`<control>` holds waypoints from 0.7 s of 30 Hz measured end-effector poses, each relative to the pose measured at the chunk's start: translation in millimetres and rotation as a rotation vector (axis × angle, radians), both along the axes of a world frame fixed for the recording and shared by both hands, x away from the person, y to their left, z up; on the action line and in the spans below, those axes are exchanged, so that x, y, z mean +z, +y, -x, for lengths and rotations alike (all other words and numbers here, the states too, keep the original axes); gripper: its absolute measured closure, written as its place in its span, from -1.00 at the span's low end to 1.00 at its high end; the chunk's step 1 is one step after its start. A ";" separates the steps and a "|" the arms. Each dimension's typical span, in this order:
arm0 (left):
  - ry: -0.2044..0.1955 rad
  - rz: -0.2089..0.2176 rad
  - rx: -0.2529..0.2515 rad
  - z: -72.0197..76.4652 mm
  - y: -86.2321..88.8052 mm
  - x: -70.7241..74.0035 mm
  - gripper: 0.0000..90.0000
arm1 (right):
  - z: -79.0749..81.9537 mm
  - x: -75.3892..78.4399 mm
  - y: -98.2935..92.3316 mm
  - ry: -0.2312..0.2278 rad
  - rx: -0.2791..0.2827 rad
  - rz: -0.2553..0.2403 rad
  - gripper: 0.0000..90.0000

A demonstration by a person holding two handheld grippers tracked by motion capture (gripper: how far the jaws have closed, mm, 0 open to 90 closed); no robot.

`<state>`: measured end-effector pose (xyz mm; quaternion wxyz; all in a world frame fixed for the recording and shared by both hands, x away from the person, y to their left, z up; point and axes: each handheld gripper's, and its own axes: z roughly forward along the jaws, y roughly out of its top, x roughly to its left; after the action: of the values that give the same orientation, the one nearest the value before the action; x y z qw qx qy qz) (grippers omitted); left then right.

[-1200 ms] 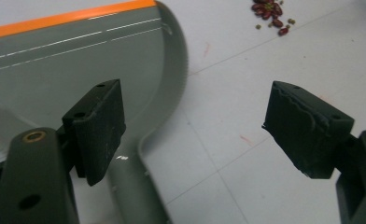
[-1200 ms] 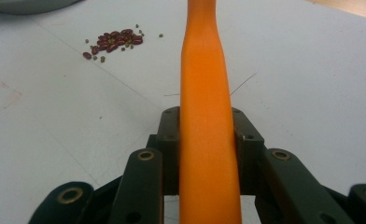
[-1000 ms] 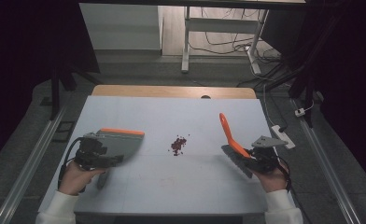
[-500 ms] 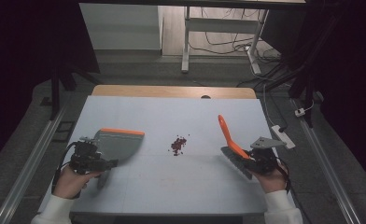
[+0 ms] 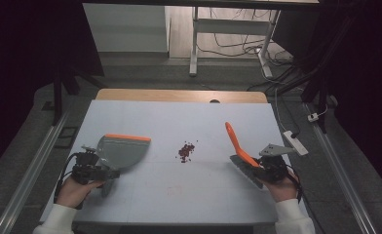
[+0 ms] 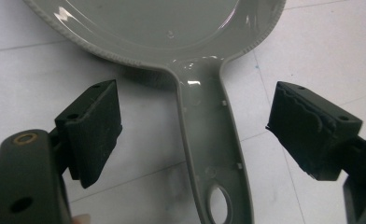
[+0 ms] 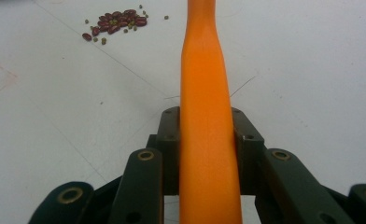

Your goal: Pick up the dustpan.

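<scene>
On the white table (image 5: 179,195), the left gripper (image 6: 195,135) has its jaws spread wide on either side of the handle of a grey plastic dustpan with an orange lip (image 5: 121,150), without touching it. At the near right, the right gripper (image 7: 204,135) pinches an orange-handled brush (image 5: 238,146). A small pile of dark red beans (image 5: 185,151) lies between them.

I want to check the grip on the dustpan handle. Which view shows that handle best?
The left gripper view: the grey dustpan handle runs up between the open left claw, both pads clear of it. The high view shows the dustpan small, its handle mostly hidden by that claw. The right gripper view looks along the orange brush handle.
</scene>
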<state>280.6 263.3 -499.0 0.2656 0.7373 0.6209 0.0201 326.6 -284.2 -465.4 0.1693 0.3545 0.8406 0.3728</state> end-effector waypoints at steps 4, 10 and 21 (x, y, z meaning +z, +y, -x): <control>0.008 0.012 0.009 -2.6 -2.1 -6.3 -0.57 | -0.2 -1.0 0.6 0.002 0.003 0.005 0.56; 0.010 0.017 0.017 -5.4 -4.7 -12.8 -0.51 | -0.3 -1.3 0.2 0.004 0.001 0.002 0.56; 0.016 -0.012 0.040 -9.9 -12.2 -22.3 -0.31 | -0.7 -2.4 0.6 0.006 0.000 0.004 0.56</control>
<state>290.5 251.1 -521.3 0.2558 0.7264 0.6375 0.0232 327.3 -283.5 -467.7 0.1675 0.3555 0.8419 0.3699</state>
